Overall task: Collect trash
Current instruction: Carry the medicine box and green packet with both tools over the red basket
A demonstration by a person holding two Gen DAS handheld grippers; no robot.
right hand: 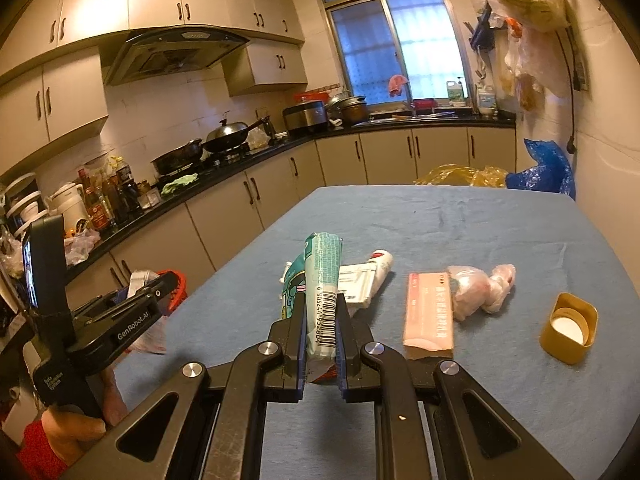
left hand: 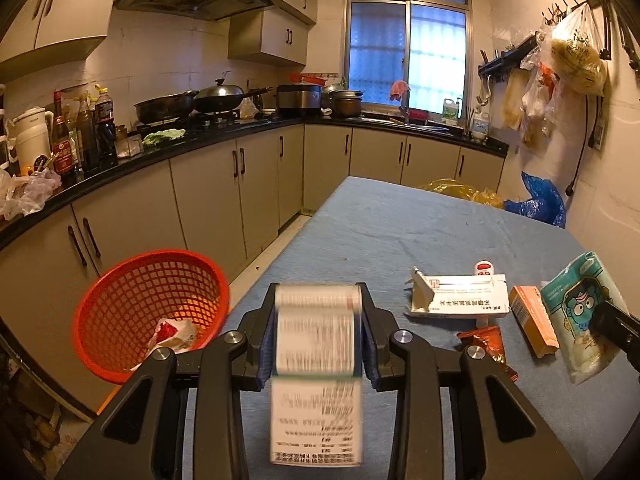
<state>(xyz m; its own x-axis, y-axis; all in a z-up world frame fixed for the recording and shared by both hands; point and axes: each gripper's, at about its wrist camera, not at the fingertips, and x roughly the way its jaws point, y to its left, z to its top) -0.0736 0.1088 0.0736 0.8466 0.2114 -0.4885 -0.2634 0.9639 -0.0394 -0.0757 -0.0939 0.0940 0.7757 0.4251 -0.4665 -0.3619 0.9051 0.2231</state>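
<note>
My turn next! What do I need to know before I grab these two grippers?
Left gripper: shut on a white box, beside the red basket.
Right gripper: shut on a tissue pack over the table.
Done: one wrapper lies in the basket.
Left on the table: flat white box, little tube, orange box, snack wrapper, crumpled bag, gold cap.
Next, probably: drop both held things in the basket, then fetch the rest.
</note>
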